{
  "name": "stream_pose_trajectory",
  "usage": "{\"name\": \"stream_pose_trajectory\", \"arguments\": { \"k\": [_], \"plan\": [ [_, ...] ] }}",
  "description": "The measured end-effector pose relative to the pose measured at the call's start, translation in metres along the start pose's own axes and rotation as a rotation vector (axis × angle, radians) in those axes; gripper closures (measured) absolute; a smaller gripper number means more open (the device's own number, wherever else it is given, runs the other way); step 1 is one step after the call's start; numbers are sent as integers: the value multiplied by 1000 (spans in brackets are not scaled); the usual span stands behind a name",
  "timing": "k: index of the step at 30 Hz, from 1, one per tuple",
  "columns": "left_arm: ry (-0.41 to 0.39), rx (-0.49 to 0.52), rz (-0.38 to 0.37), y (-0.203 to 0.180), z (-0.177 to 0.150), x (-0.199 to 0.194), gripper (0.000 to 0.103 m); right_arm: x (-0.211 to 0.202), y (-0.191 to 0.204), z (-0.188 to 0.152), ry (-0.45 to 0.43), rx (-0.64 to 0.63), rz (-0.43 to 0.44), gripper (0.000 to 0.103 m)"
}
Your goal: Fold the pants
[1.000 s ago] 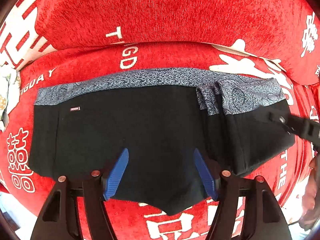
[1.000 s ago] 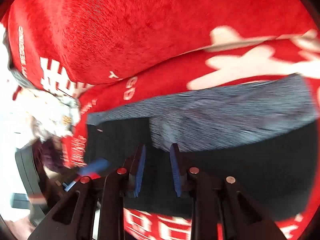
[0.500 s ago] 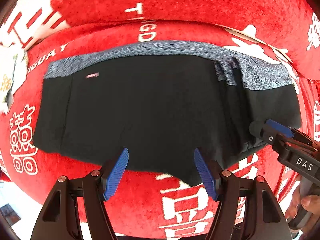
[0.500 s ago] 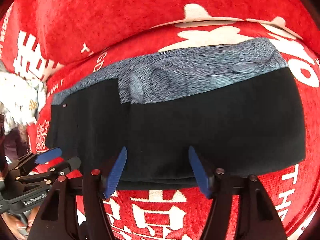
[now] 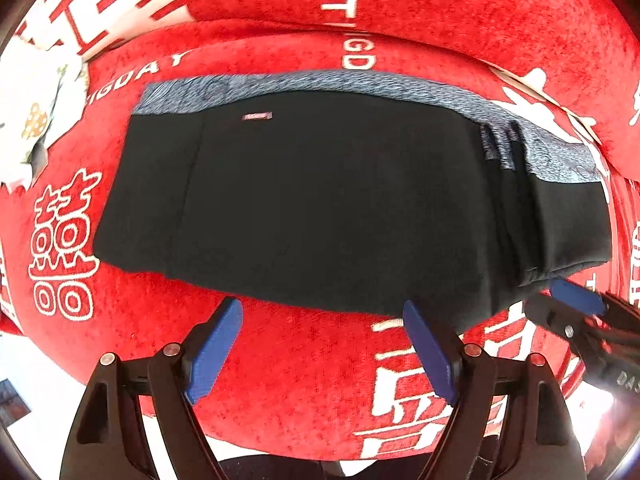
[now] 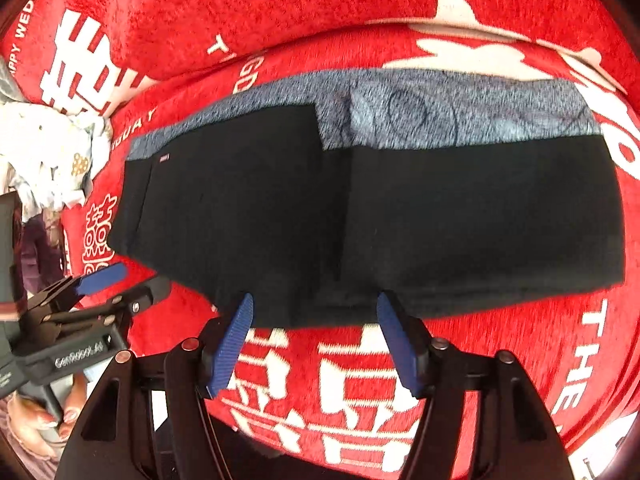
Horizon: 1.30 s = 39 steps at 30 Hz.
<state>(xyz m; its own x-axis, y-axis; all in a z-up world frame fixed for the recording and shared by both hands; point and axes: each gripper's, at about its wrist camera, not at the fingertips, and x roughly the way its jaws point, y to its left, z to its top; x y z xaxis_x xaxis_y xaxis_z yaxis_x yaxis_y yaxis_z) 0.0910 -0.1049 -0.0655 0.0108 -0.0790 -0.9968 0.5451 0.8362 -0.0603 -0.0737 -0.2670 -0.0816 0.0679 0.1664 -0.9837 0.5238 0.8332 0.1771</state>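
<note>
Fingers of the left gripper stand wide apart with nothing between them, just short of the near hem of the pants. The right gripper is likewise spread wide and empty, its blue pads just at the near hem of the pants, though contact cannot be made out. In the left wrist view the right gripper shows near the right near corner of the pants; in the right wrist view the left gripper sits off their left near corner.

The pants lie flat on a red cushion with white lettering, black cloth toward the grippers and a grey patterned waistband along the far edge. Their right part is folded over the rest, leaving a doubled layer. A small label sits just below the waistband toward the left. Left of the pants lies a white flowered cloth. Beyond the waistband rises a red back cushion.
</note>
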Motion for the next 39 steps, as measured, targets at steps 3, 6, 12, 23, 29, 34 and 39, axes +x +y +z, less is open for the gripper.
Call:
{"name": "stream_pose_trajectory", "arguments": {
  "k": [3, 6, 12, 23, 29, 34, 39],
  "plan": [
    [-2, -20, -8, 15, -6, -4, 19, -2, 6, -7, 29, 8, -10, 24],
    [1, -38, -17, 26, -10, -5, 4, -5, 17, -11, 32, -11, -20, 23],
    [10, -60, -37, 48, -17, -8, 1, -1, 41, -11, 43, -35, -47, 16],
    [28, -146, -36, 97, -31, -3, 1, 16, 81, -7, 89, -119, -65, 0],
    [30, -227, -17, 140, -34, -1, 1, 24, 95, -6, 121, -151, -75, 0],
    [28, -266, -29, 169, -33, 3, 1, 30, 99, -5, 145, -170, -86, 0],
    [17, -369, -199, 201, -31, 8, 1, 34, 100, -1, 156, -173, -88, 0]
  ]
}}
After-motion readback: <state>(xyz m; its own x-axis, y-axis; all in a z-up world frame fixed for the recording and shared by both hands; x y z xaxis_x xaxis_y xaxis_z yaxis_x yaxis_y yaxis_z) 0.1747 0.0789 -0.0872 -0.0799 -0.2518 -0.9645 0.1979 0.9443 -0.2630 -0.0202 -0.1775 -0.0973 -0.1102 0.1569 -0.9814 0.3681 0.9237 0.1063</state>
